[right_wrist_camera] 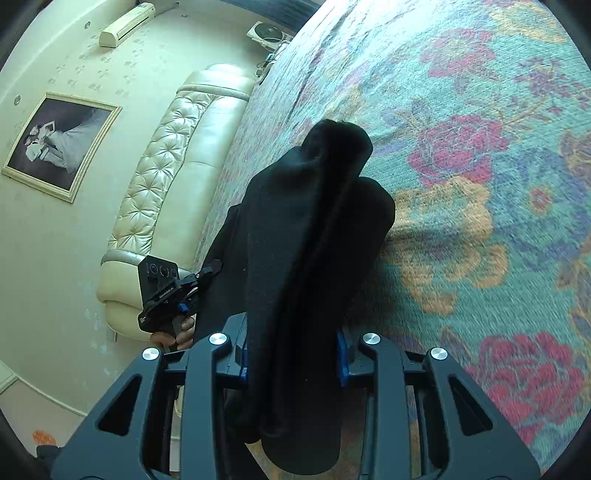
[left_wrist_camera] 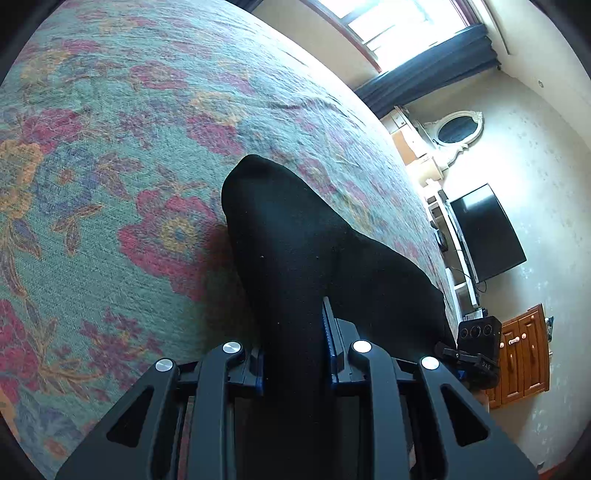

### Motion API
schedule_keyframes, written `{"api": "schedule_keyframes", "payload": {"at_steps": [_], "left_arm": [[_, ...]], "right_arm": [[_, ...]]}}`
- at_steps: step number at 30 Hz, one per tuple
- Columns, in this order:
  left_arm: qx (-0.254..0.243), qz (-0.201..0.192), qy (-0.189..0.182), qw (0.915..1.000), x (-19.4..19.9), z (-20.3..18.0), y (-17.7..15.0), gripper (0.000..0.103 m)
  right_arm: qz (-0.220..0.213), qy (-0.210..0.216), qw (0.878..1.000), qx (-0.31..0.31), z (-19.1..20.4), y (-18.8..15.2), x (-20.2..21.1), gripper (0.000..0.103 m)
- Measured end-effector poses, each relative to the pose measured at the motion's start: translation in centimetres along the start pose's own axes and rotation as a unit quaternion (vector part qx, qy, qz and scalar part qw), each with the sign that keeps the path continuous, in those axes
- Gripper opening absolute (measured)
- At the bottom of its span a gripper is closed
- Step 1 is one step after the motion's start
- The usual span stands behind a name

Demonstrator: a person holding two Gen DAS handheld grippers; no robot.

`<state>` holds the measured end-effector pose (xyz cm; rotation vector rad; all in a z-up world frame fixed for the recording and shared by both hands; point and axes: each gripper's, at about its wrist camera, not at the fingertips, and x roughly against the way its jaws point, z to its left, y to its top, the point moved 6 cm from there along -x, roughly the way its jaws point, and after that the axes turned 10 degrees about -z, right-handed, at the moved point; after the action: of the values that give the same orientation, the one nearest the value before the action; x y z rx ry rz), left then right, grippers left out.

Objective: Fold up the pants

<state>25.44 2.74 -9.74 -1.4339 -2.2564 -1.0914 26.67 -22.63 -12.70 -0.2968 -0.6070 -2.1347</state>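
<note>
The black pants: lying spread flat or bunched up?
Bunched: the black pants rise in thick folds off the floral bedspread, pinched in both grippers.

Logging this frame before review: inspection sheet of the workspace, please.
Surface: bed with floral bedspread, lightly wrinkled.
Job's things: black pants, bunched and lifted over the bedspread, held at two places.
Clutter: nothing seen on the bedspread.
Grippers: left gripper shut on the pants; right gripper shut on a thicker bunch of pants. Each shows in the other's view.
Cables: one hanging below the TV; none near the pants.
Surroundings: window with dark curtain, oval mirror, wooden cabinet, cream headboard, framed photo, wall air conditioner.
</note>
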Motion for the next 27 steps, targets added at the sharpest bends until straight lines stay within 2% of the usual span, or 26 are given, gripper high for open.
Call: {"api": "schedule_keyframes", "payload": {"at_steps": [1,2,3,5,6,10,12,14,15,16,18,19,23,26,27], "left_arm": [[0.003,0.009,-0.005,0.9999,-0.4,0.3,-0.2,0.029],[0.004,0.014,-0.008,0.9999,-0.4,0.7,-0.6,0.039],[0.004,0.011,-0.005,0.9999,-0.3,0.8,-0.9,0.056],[0.016,-0.008,-0.024,0.9996,0.8,1.3,-1.3,0.066],[0.025,-0.015,-0.032,0.9991,1.5,1.5,-1.7,0.071],[0.049,-0.025,-0.053,0.9971,4.6,2.1,-4.0,0.072],[0.046,-0.023,-0.055,0.9971,5.7,1.9,-5.3,0.072],[0.041,-0.02,-0.057,0.9973,6.2,1.6,-6.5,0.072],[0.034,-0.016,-0.044,0.9983,6.1,1.5,-7.0,0.072],[0.022,-0.011,-0.028,0.9993,5.8,1.5,-7.5,0.072],[-0.002,-0.012,-0.005,0.9999,5.3,1.5,-7.9,0.072],[-0.008,-0.013,0.004,0.9999,5.1,1.4,-8.0,0.072],[-0.075,-0.033,0.021,0.9964,4.5,0.5,-8.4,0.072],[-0.043,-0.046,0.005,0.998,5.1,0.7,-8.1,0.071],[-0.026,-0.049,0.003,0.9984,5.6,0.9,-8.1,0.071]], "right_arm": [[0.001,-0.006,1.0,-0.005,-0.5,0.1,-0.3,0.035],[0.004,-0.013,1.0,-0.013,-1.2,0.1,-0.4,0.038],[0.012,-0.018,0.999,-0.024,-1.7,-0.2,-0.5,0.046],[0.013,-0.009,0.999,-0.038,-1.7,-1.0,-0.5,0.048],[0.008,-0.004,0.999,-0.043,-1.6,-1.3,0.0,0.053],[-0.003,0.015,0.998,-0.06,-0.8,-3.2,2.2,0.074],[0.003,0.02,0.998,-0.06,-0.3,-4.6,2.8,0.075],[0.007,0.015,0.999,-0.049,0.1,-5.8,2.9,0.075],[0.007,0.008,0.999,-0.039,0.3,-6.2,3.0,0.071],[0.007,-0.009,1.0,-0.027,0.3,-6.5,3.0,0.054],[0.016,-0.037,0.999,-0.02,-0.5,-7.3,2.8,0.036],[0.013,-0.035,0.999,-0.019,-0.9,-7.5,3.1,0.028],[-0.005,-0.016,1.0,-0.024,-2.1,-8.2,3.7,0.025],[-0.013,-0.014,1.0,-0.024,-1.8,-8.2,3.8,0.03],[-0.017,-0.011,0.999,-0.031,-1.3,-8.3,3.9,0.036]]}}
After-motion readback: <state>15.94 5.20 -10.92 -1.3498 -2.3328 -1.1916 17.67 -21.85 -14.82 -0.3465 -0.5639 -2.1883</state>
